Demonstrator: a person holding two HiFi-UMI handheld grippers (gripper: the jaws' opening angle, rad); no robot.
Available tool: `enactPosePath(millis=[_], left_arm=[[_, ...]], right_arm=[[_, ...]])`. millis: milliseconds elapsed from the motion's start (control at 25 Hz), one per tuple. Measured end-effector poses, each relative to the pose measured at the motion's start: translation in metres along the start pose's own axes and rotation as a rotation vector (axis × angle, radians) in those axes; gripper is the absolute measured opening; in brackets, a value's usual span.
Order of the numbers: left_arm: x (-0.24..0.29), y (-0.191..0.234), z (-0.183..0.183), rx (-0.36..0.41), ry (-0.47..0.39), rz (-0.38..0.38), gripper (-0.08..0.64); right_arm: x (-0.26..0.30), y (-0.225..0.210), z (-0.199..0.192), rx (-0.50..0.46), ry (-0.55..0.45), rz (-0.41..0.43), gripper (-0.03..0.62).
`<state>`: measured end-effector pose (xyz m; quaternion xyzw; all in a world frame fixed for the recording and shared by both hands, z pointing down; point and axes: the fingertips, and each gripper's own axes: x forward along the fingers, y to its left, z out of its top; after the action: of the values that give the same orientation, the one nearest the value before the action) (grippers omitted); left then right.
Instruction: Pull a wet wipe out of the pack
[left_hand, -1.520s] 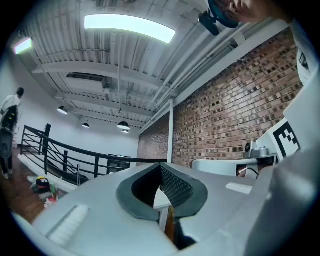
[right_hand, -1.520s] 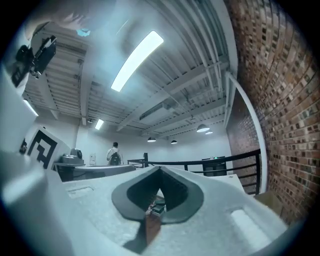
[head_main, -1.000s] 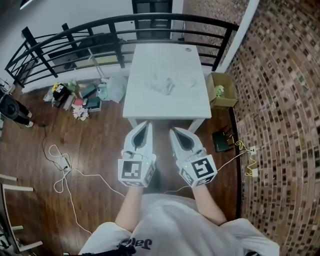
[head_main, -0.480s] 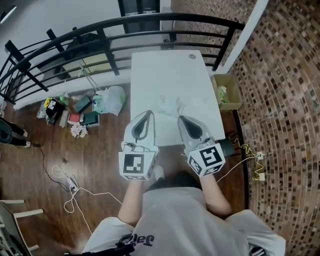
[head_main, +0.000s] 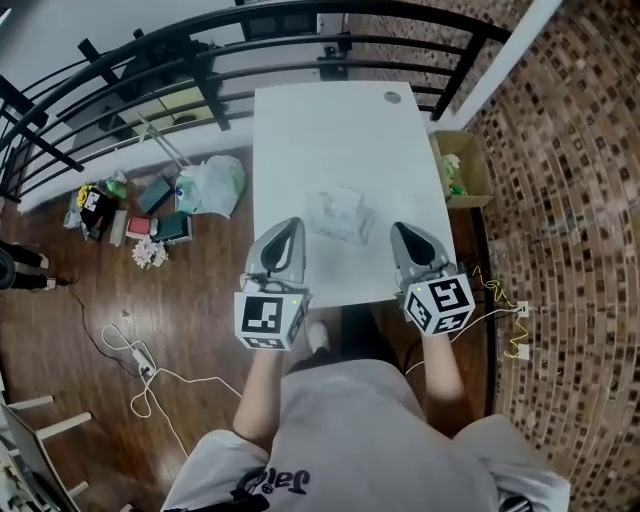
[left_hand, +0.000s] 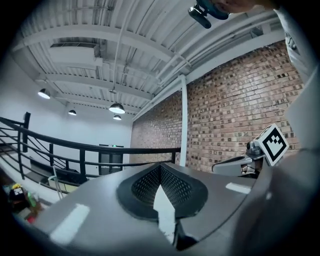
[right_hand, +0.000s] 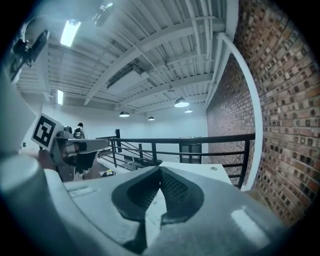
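Okay, both grippers are up at the table now. A second ago they hung over the wood floor, short of the near edge and side by side; half a second ago their tips were just crossing that edge. Now the left gripper sits over the near edge toward the near-left corner, and the right gripper is over the same edge further right. They've also spread apart since the first frame.

The wet wipe pack lies on the table between the centre and the near edge, in the gap between the two grippers and a little beyond their tips. It's pale and crumpled-looking from up here; I think it's a soft pack, but the head view is too small for me to make out its opening. Neither gripper touches it.

Checking the gripper views: left jaws are closed tip to tip with nothing in them, right jaws the same, only white tabletop showing past them.

The cardboard box stands on the floor by the table's right edge.
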<state>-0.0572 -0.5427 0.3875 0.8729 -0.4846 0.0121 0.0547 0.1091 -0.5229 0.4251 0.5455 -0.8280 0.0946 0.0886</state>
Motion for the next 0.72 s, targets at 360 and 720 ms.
enactPosePath(millis=[360, 720], left_arm=[[0.056, 0.010, -0.050, -0.050, 0.102, -0.032, 0.015], [0.069, 0.028, -0.078, -0.075, 0.146, -0.002, 0.015]], right_arm=[[0.048, -0.069, 0.026, -0.323, 0.075, 0.135, -0.008], [0.118, -0.059, 0.039, -0.686, 0.262, 0.472, 0.063]])
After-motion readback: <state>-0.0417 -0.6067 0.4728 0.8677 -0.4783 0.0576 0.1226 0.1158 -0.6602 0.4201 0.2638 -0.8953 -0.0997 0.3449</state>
